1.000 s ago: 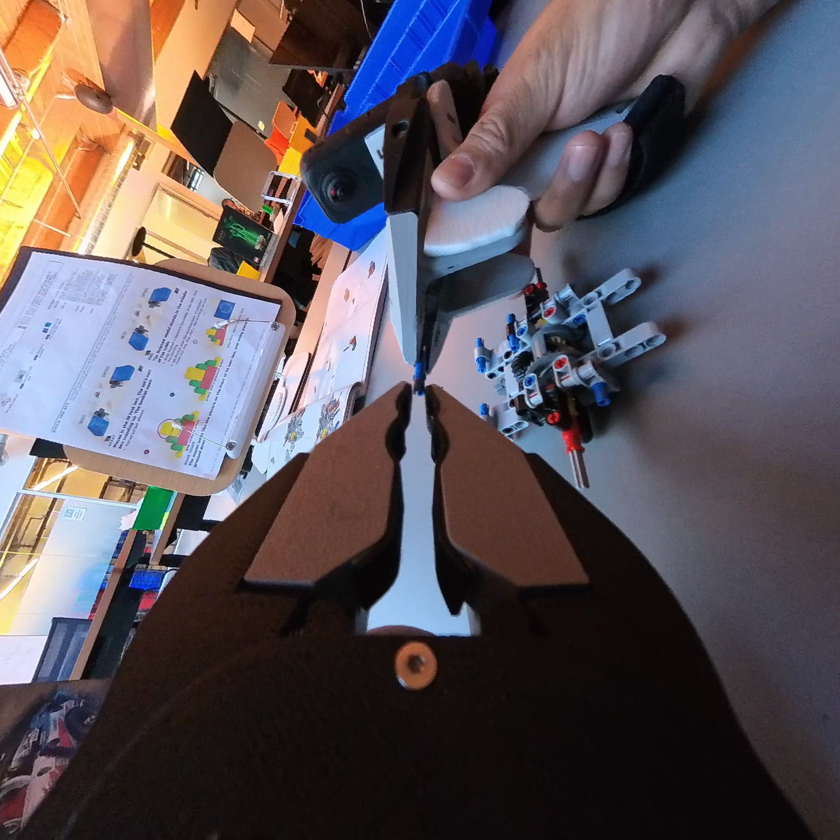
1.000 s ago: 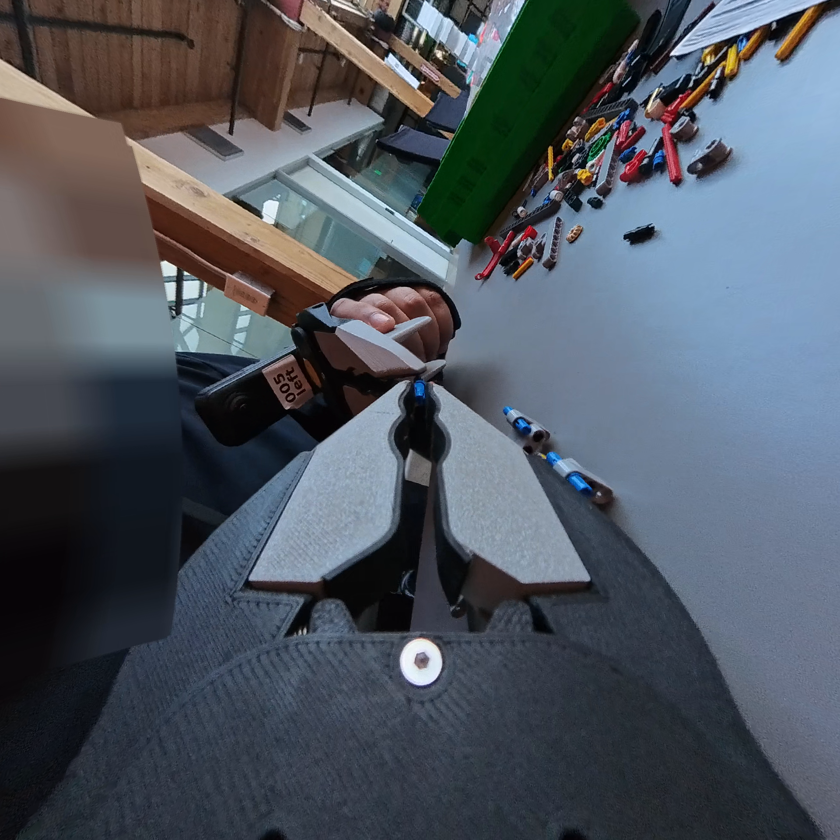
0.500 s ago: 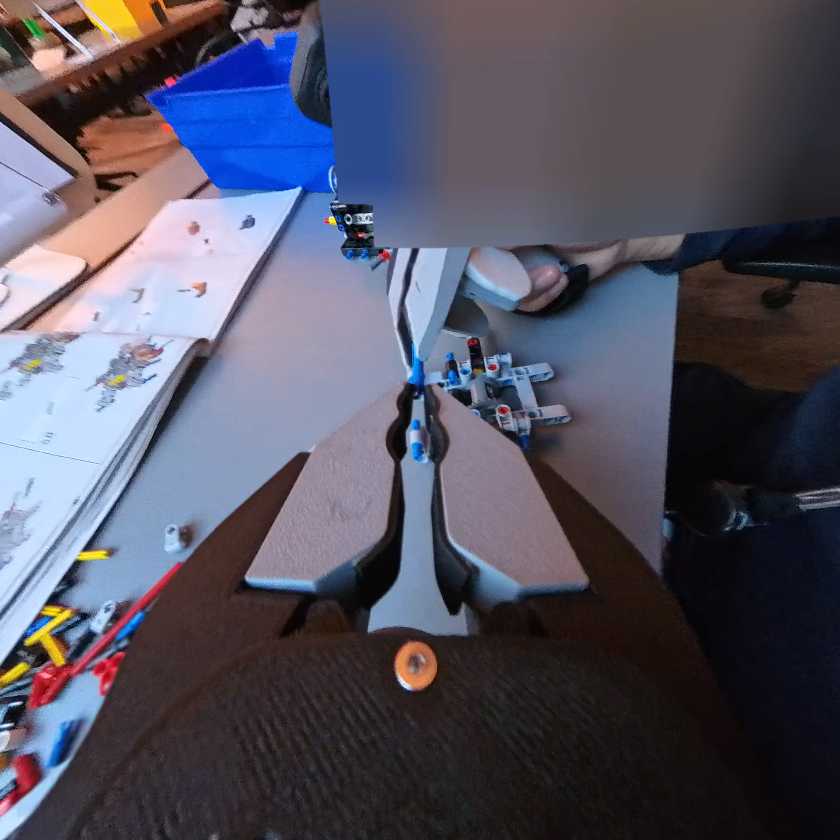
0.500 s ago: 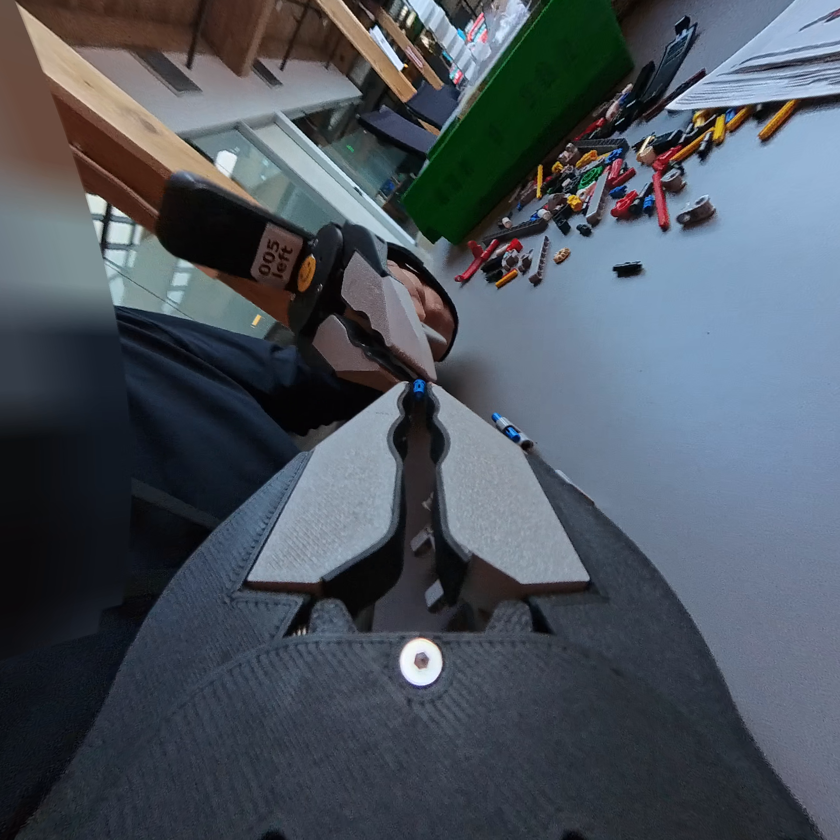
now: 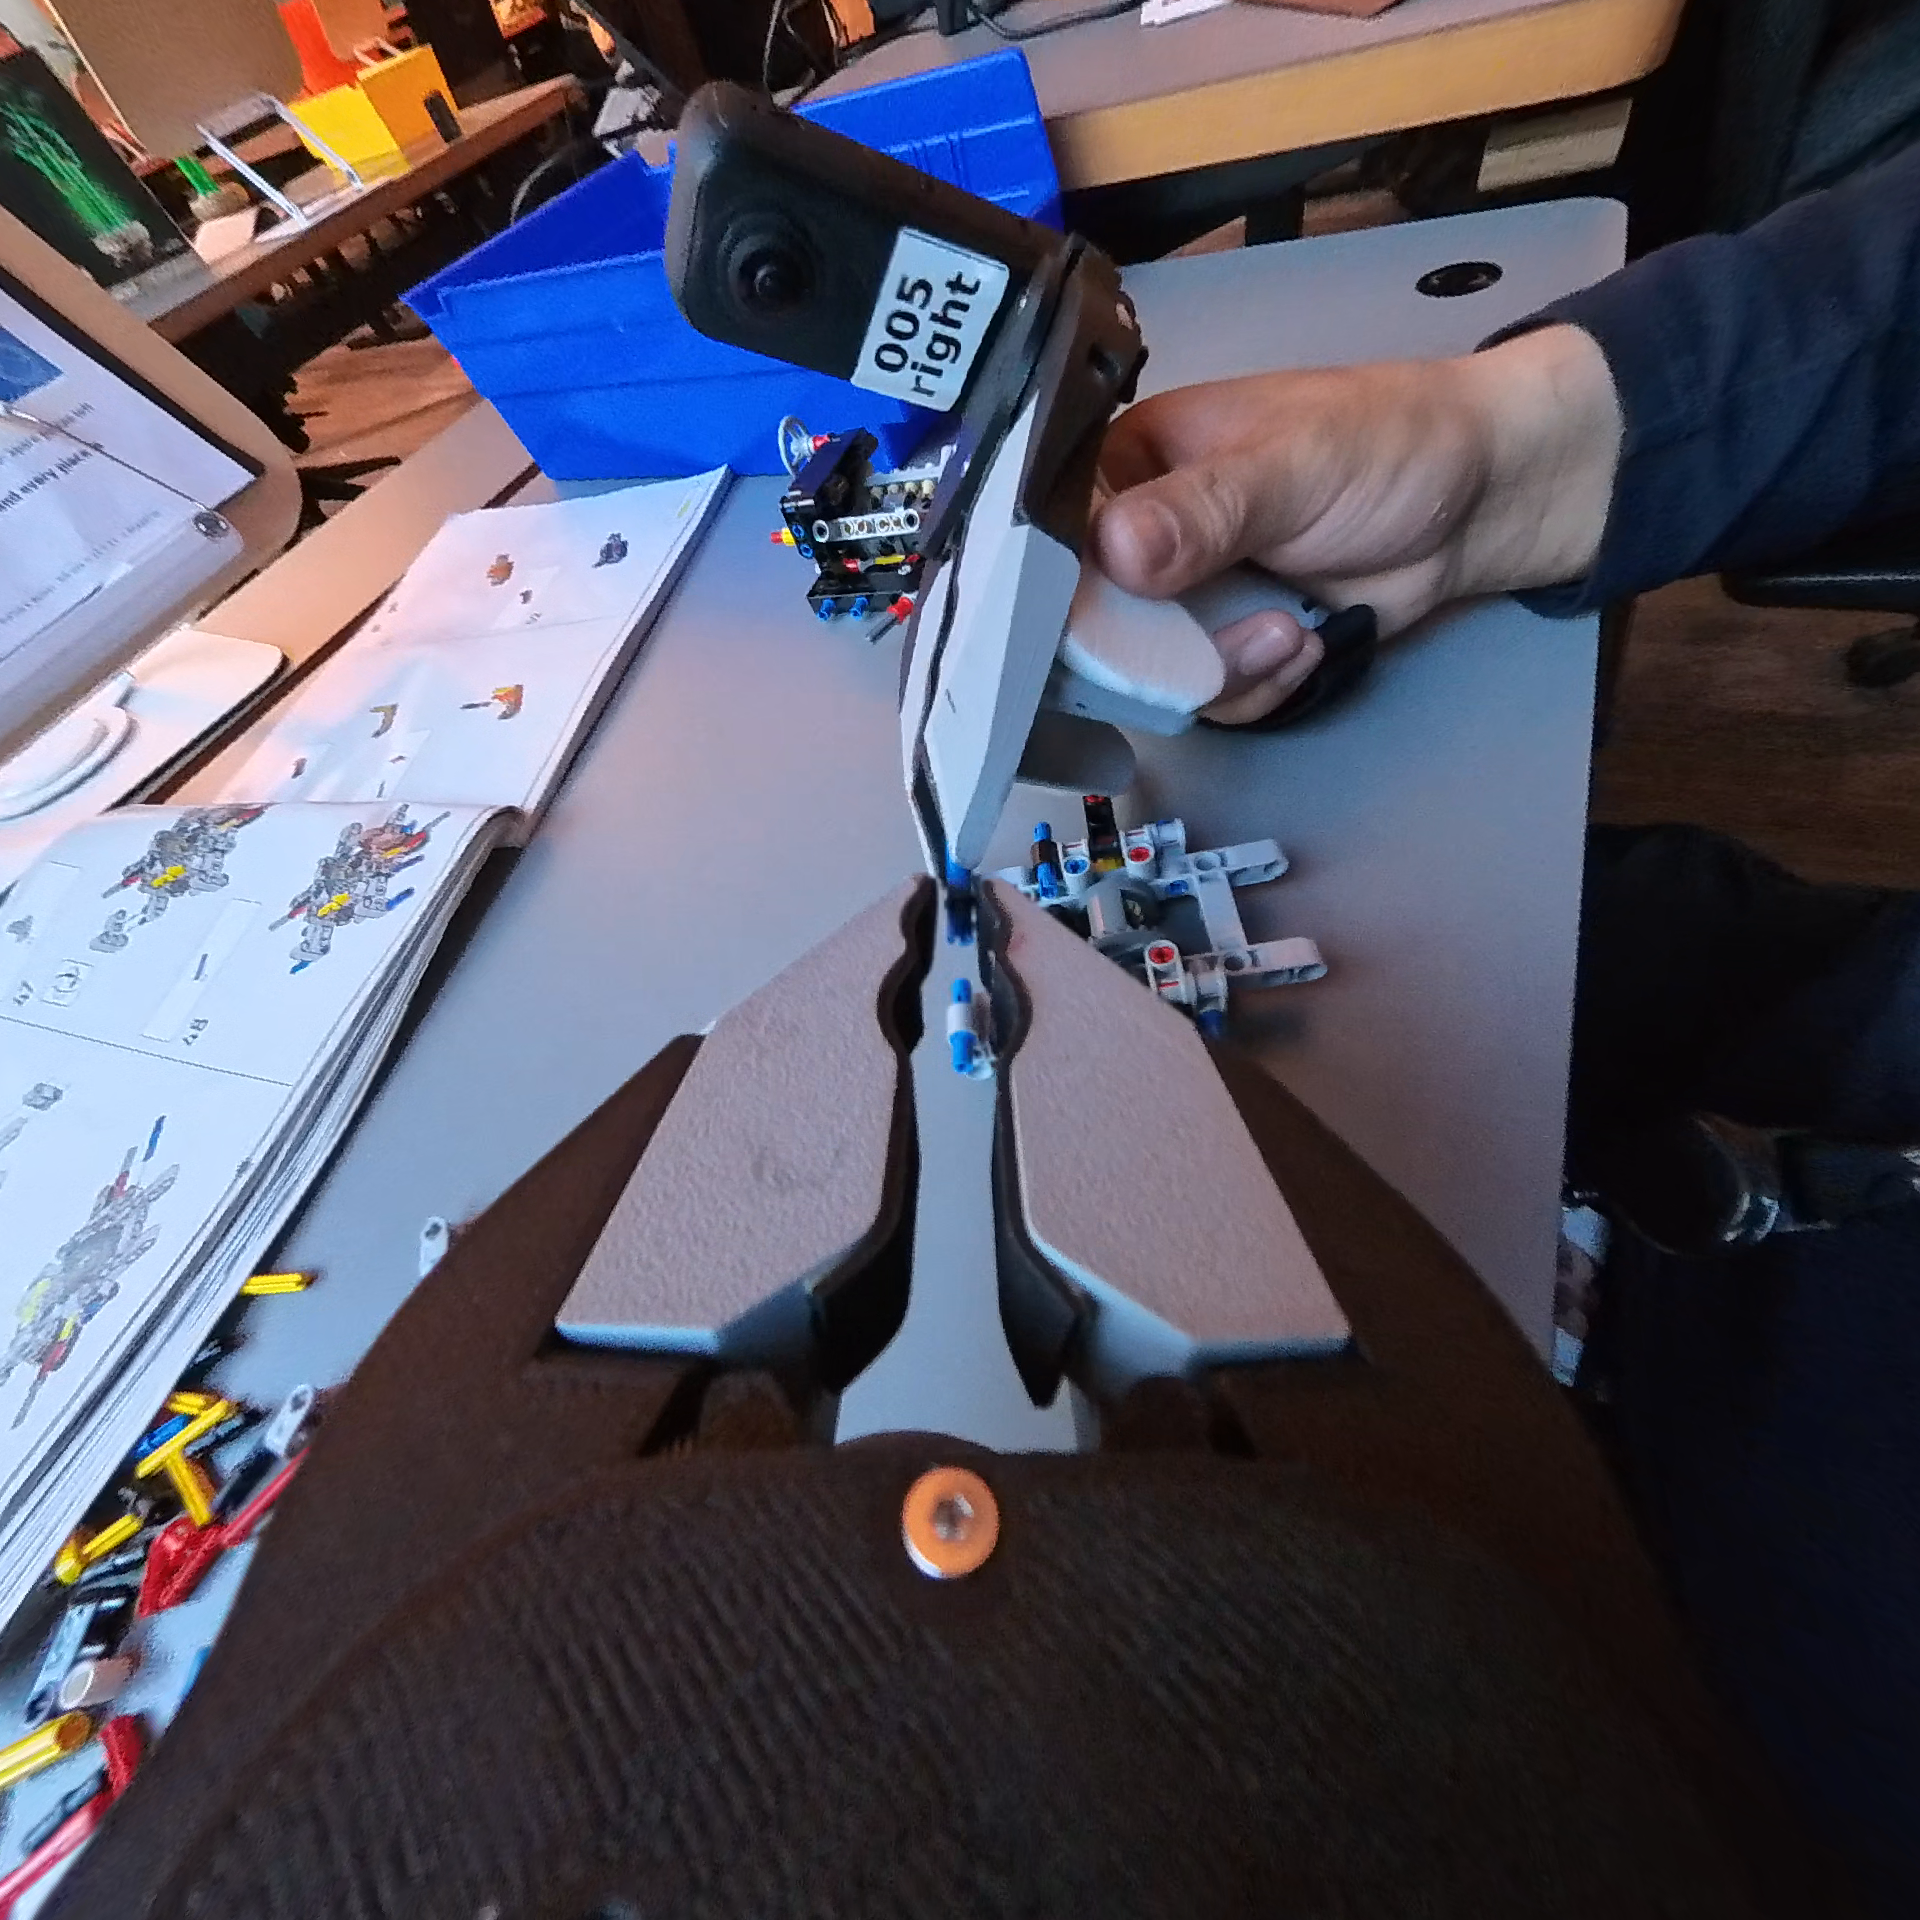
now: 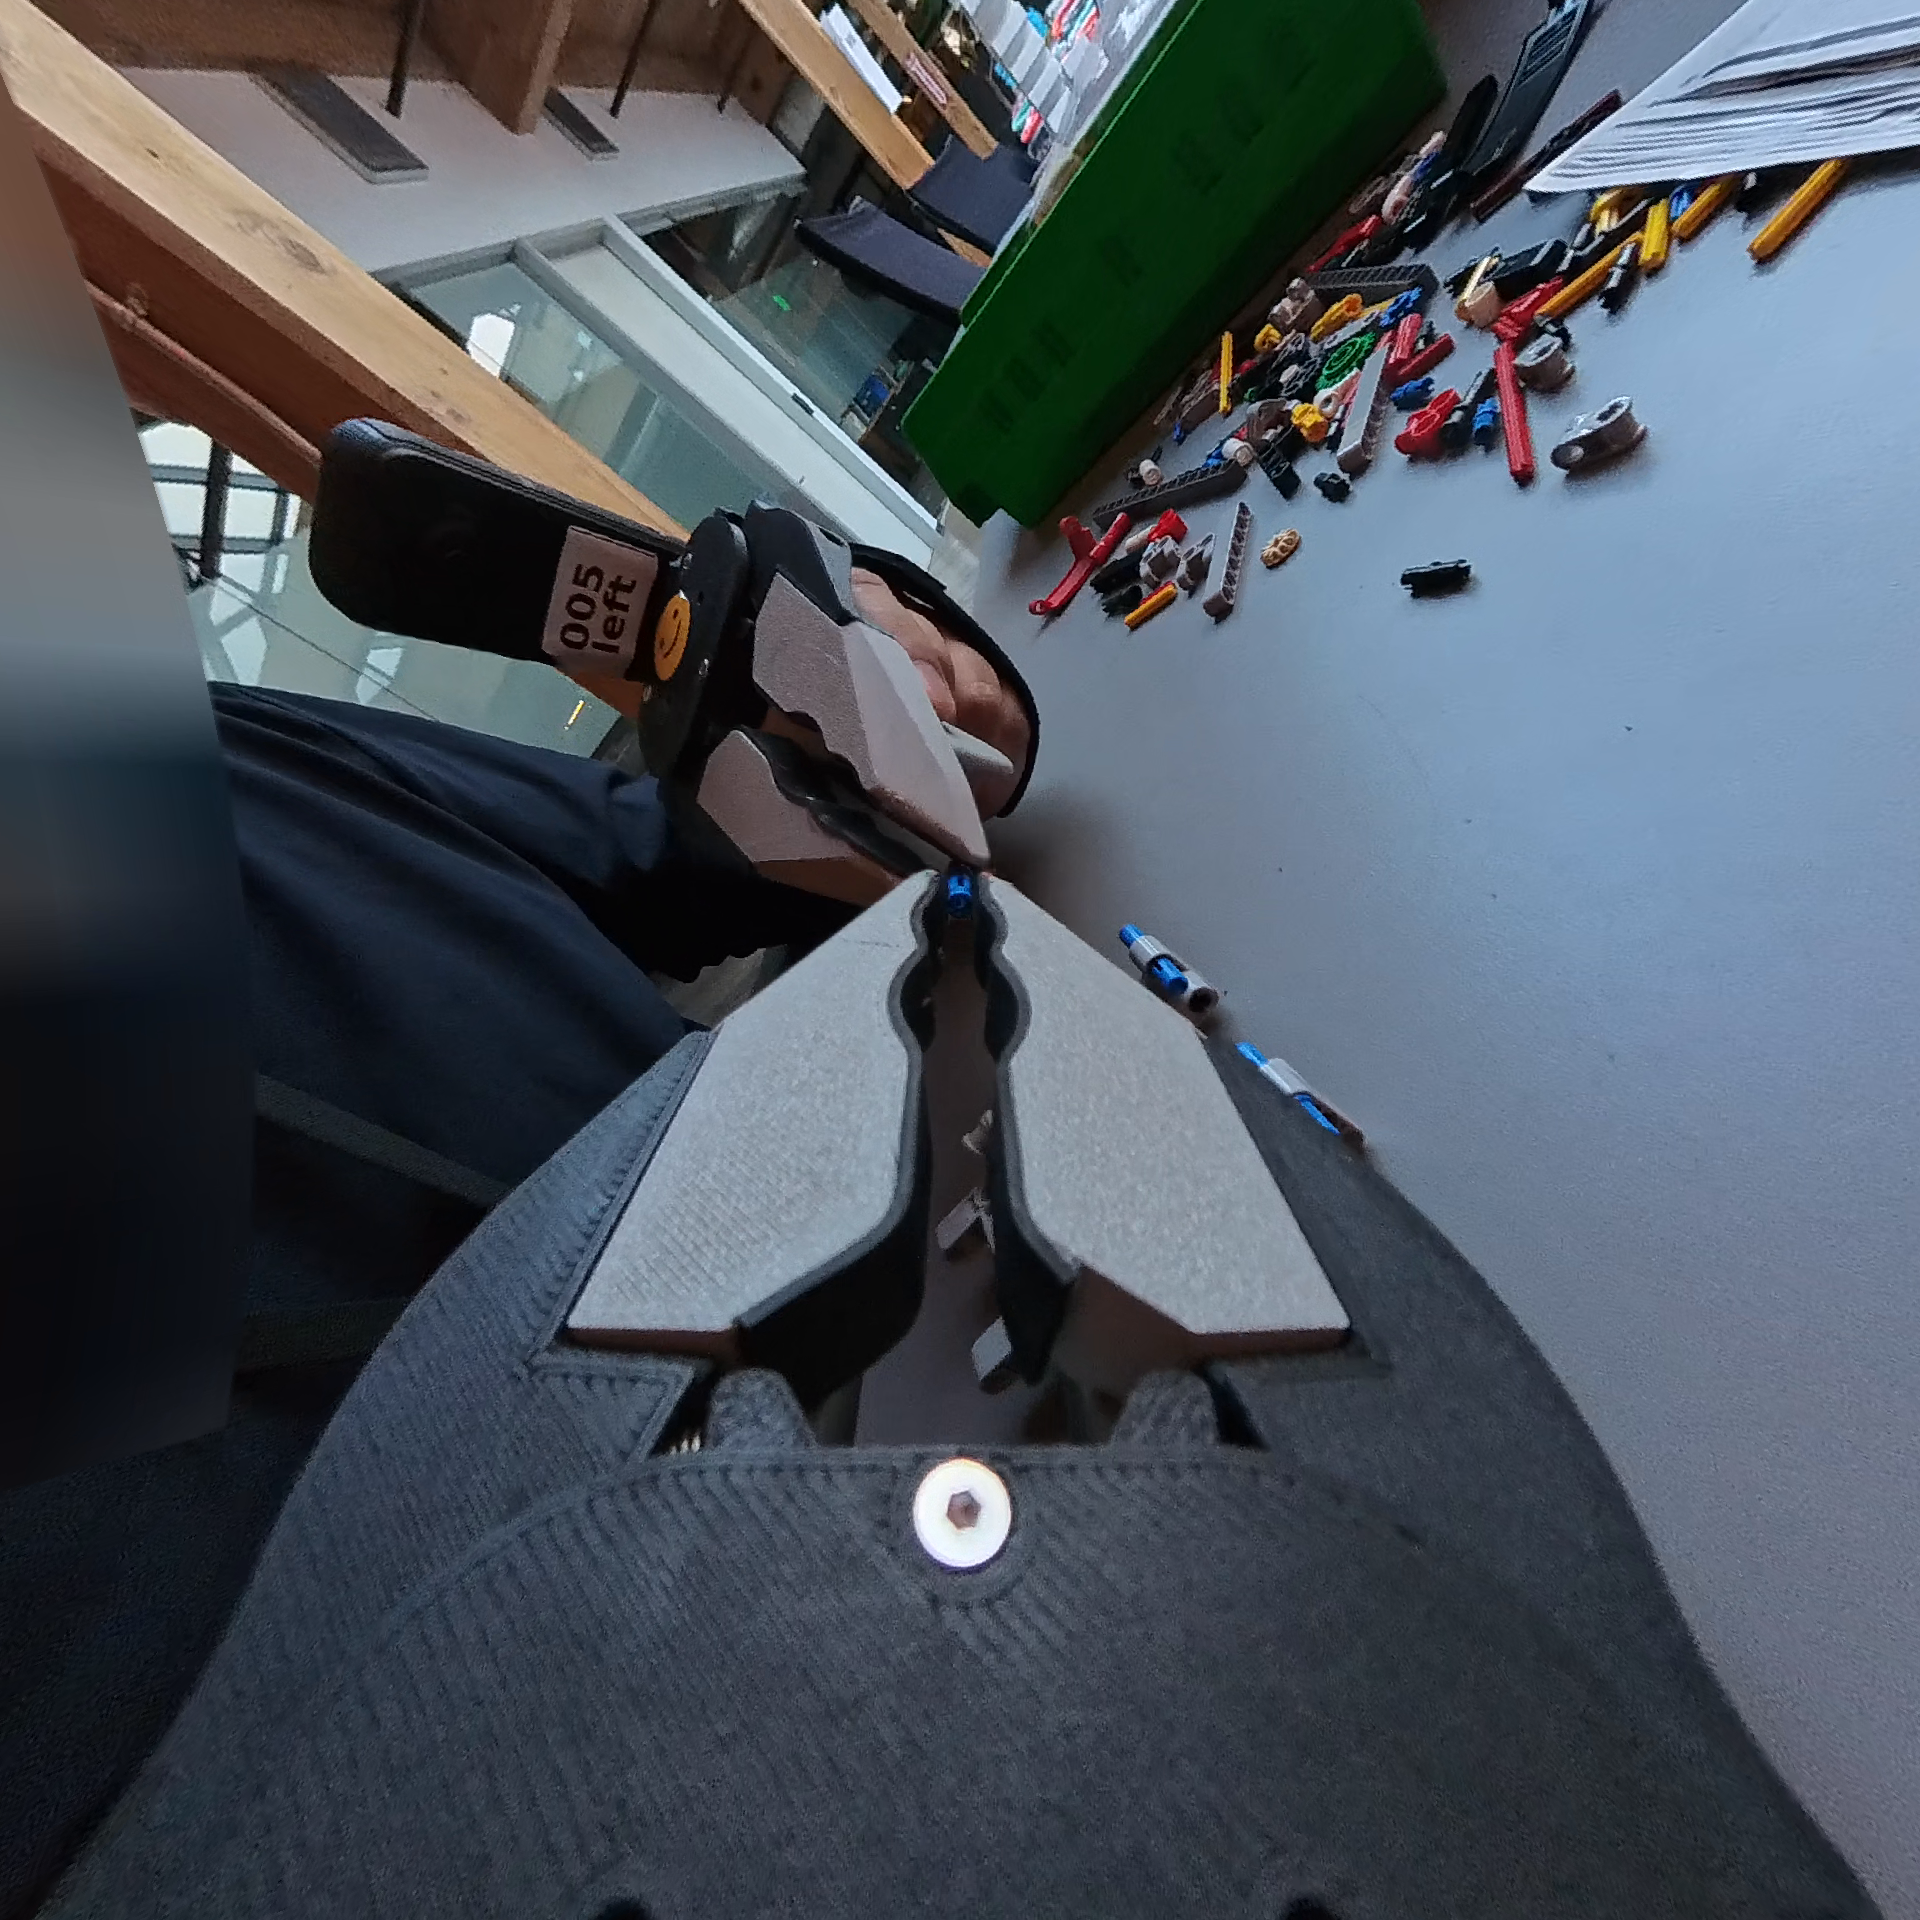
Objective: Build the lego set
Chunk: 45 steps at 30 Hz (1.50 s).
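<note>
Both handheld grippers meet tip to tip above a grey table [image 5: 727, 748], and a small blue connector pin [image 5: 958, 902] bridges the two sets of fingertips.

Left gripper [image 5: 958, 914]: its fingertips stand almost together, with only a narrow slot between them. The blue pin sits in that slot at the very tip. Whether the pads press on it cannot be told.

Right gripper [image 6: 958, 902]: its fingertips are closed on the same blue pin [image 6: 957, 896], which projects forward from the tip toward the left gripper's fingers. In the left wrist view the right gripper comes down from the far side, held in a hand [image 5: 1340, 499] with a dark sleeve; its grey fingers lie flat together and the pin shows just below their point.

Nearby things:
- A short grey sleeve with blue pin ends [image 5: 966, 1029] lies on the table beneath the left gripper's slot.
- A light grey beam assembly with red and blue pins [image 5: 1164, 914] lies just right of the tips.
- A smaller black assembly [image 5: 852, 530] stands farther off, in front of a blue bin [image 5: 582, 332].
- An open instruction booklet [image 5: 260, 914] lies to the left.
- Loose red, yellow and black parts [image 6: 1382, 405] are scattered on the far table beside a green bin [image 6: 1143, 249].
- Two grey-and-blue connector pieces [image 6: 1169, 968] lie just right of the right gripper's fingers.
</note>
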### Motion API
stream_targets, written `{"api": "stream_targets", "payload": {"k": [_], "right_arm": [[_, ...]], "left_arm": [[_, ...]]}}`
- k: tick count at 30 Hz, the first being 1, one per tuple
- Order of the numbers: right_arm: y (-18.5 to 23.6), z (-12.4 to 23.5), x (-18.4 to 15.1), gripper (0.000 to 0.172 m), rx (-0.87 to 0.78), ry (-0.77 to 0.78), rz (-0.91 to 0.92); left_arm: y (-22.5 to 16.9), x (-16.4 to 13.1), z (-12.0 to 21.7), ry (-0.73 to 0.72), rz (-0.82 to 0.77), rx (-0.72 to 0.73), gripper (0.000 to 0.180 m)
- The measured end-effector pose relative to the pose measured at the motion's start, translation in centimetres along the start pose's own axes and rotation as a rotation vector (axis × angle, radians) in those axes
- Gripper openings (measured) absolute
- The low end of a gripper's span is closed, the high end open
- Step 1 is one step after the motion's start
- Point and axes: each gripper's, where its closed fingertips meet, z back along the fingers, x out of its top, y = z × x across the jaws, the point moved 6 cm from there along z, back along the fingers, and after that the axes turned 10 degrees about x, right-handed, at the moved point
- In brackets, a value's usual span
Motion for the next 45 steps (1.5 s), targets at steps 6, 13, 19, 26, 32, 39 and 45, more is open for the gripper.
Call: {"api": "stream_targets", "payload": {"k": [6,13,19,26,32,39,45], "right_arm": [[0.0,0.1,0.1,0.0,0.009,-0.013,-0.008],[0.1,-0.1,-0.1,0.0,0.026,-0.002,-0.015],[0.1,-0.1,-0.1,0.0,0.021,0.0,-0.015],[0.2,-0.1,0.0,0.0,0.028,-0.007,-0.016],[0.2,-0.1,0.0,0.001,0.032,-0.011,-0.017],[0.5,-0.3,-0.3,0.001,-0.003,0.053,0.06],[0.5,1.1,-0.8,0.0,-0.187,0.221,0.277]], "left_arm": [[0.0,0.1,0.1,-0.009,-0.015,0.012,0.003],[-0.2,0.0,0.2,-0.018,-0.008,-0.005,0.005],[-0.3,0.0,0.1,-0.012,-0.032,0.005,0.003],[-0.2,-0.1,0.2,-0.014,-0.027,0.003,0.004],[-0.3,-0.1,0.2,-0.016,-0.039,0.015,0.003],[-0.3,-0.4,0.7,0.029,-0.045,-0.047,0.003],[0.0,-2.7,0.8,0.187,0.062,-0.207,0.003]]}}
